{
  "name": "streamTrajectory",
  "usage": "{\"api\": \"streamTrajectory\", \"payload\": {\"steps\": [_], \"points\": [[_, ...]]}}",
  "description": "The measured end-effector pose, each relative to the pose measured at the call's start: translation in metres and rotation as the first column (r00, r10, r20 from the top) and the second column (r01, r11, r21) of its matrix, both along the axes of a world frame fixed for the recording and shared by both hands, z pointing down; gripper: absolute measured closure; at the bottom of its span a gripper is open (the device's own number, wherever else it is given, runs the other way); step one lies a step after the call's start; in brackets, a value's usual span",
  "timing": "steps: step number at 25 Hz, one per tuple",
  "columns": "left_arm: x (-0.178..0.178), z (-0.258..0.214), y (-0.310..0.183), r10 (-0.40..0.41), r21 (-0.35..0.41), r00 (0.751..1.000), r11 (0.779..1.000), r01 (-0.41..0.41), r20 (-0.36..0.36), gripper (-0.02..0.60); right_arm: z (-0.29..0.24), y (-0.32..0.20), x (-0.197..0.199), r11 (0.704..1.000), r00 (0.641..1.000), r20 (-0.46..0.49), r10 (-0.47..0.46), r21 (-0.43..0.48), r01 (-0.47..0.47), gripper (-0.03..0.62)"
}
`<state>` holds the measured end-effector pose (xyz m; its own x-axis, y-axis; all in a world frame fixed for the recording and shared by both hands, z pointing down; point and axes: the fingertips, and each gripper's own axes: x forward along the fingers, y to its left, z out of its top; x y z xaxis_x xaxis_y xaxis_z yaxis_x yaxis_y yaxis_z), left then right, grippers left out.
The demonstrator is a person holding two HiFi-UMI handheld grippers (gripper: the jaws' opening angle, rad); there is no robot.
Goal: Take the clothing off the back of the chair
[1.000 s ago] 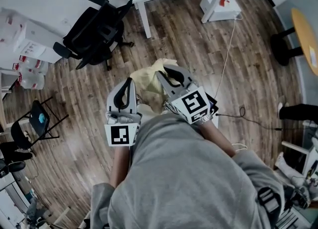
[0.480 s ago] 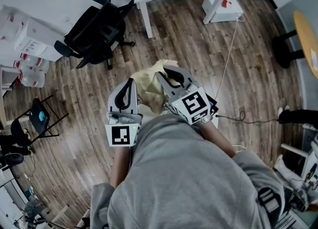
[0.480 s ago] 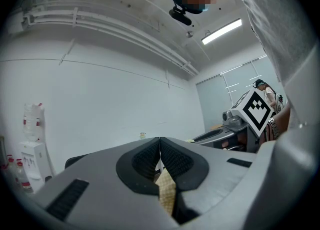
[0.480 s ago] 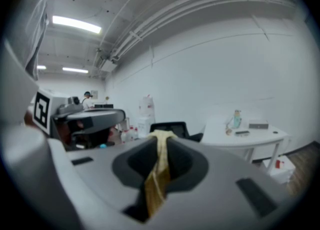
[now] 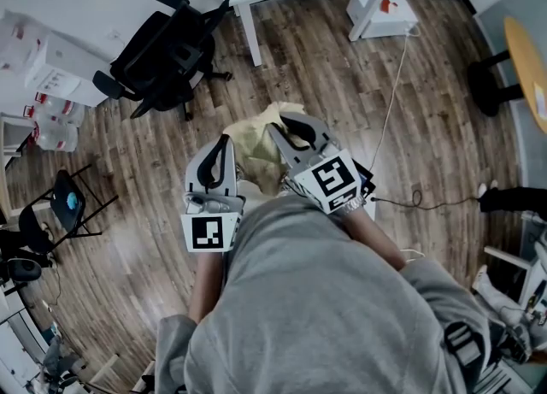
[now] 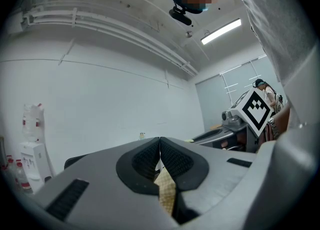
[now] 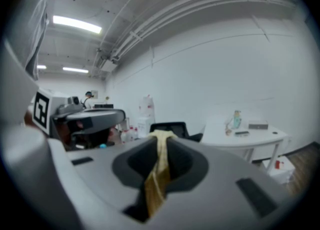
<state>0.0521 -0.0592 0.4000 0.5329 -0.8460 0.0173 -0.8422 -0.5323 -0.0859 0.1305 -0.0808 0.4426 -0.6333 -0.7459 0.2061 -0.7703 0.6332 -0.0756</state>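
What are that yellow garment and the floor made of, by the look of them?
Garment: seemingly soft woven cloth, matte; it bunches in folds and a fine weave shows up close. Floor: brown wood or wood-look planks, slightly glossy; grain and seams show, though real wood or laminate is unclear.

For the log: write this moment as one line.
left hand-held gripper: shut on yellow garment; right hand-held gripper: shut on yellow garment; black chair: bare
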Motion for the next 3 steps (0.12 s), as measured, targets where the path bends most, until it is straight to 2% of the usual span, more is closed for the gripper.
{"api": "streamTrajectory", "payload": {"steps": [3], "points": [[-0.0001,0.0003,-0.0001,0.001,-0.003,1.0,1.0,-0.001,0.002,0.549,-0.0009,-0.0001,-0.0003,1.0,1.0,-0.002,0.0,0.004,0.0,0.531]]}}
